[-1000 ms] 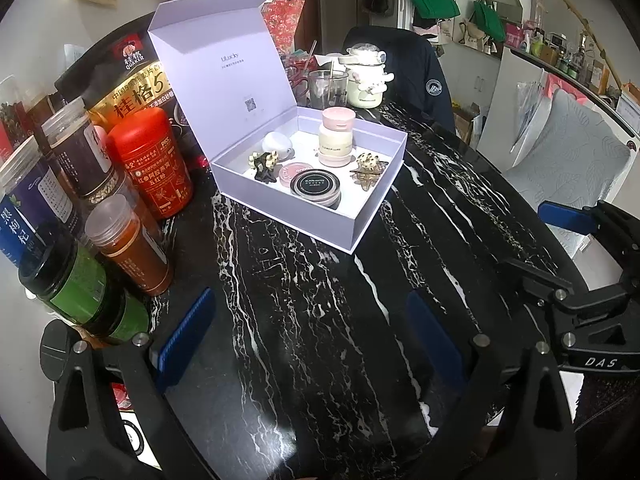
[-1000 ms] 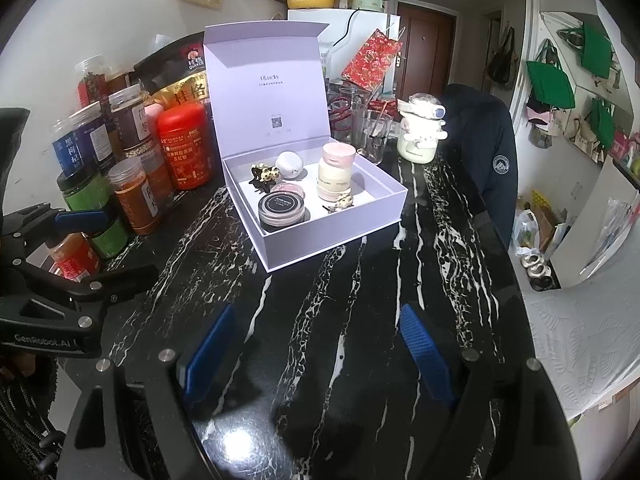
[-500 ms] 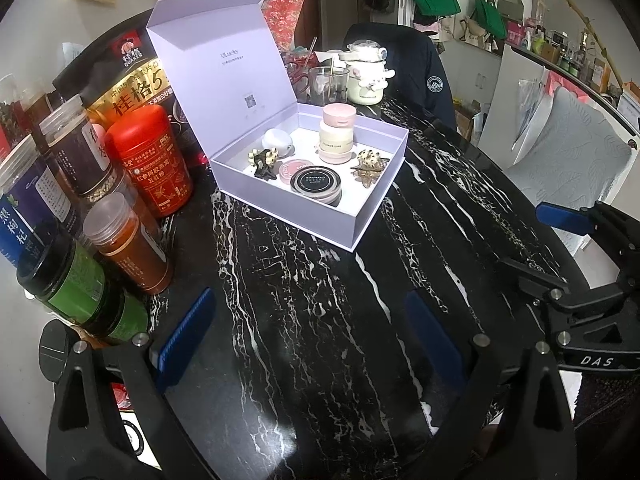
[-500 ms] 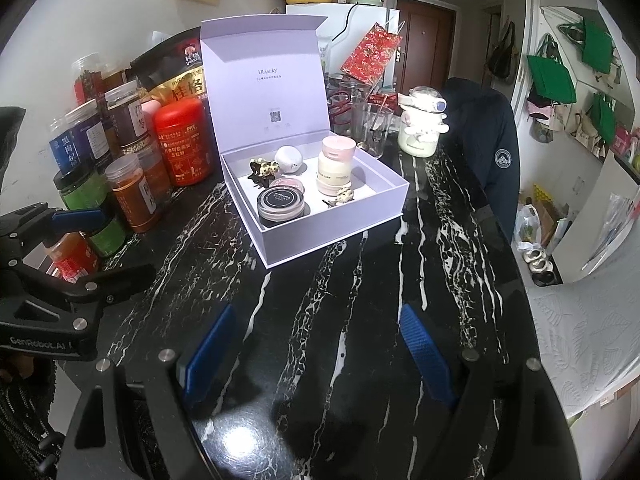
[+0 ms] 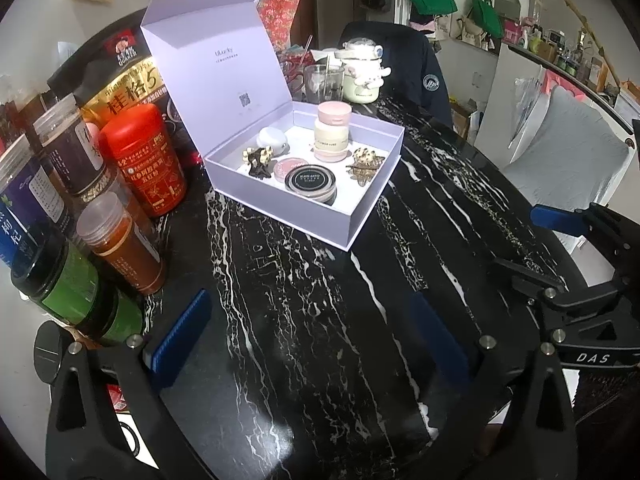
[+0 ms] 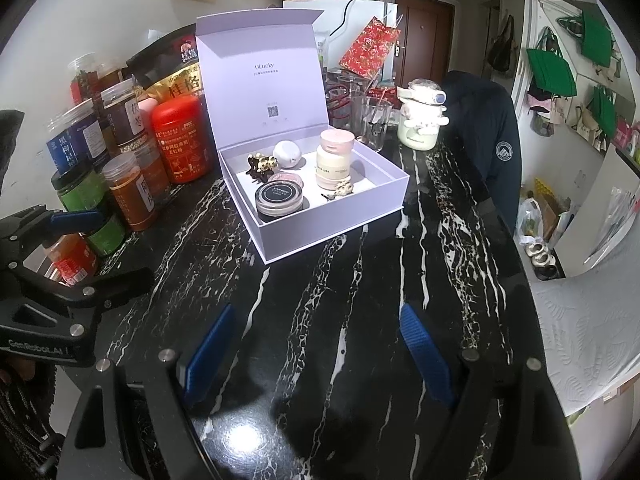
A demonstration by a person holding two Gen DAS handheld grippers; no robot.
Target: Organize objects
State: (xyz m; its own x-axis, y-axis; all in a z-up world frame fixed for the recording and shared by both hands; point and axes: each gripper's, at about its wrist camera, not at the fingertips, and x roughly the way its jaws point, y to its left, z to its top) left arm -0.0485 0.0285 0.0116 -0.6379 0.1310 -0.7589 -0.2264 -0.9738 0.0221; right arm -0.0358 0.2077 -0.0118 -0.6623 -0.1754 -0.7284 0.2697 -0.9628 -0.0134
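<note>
I see the lilac gift box (image 5: 352, 216) lying lid-up on the black marble desk (image 5: 304, 320); my left claw (image 5: 308, 332) is opening, empty; my right claw (image 6: 316, 344) gapes, holding nothing

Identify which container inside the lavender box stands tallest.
The cream jar with the pink lid; the black-lidded tin and pink tin beside it are low and flat.

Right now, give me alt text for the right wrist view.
An open lilac gift box sits on a black marble table, holding jars and small ornaments. The right gripper hovers open and empty before it; jars and canisters crowd the left.
</note>
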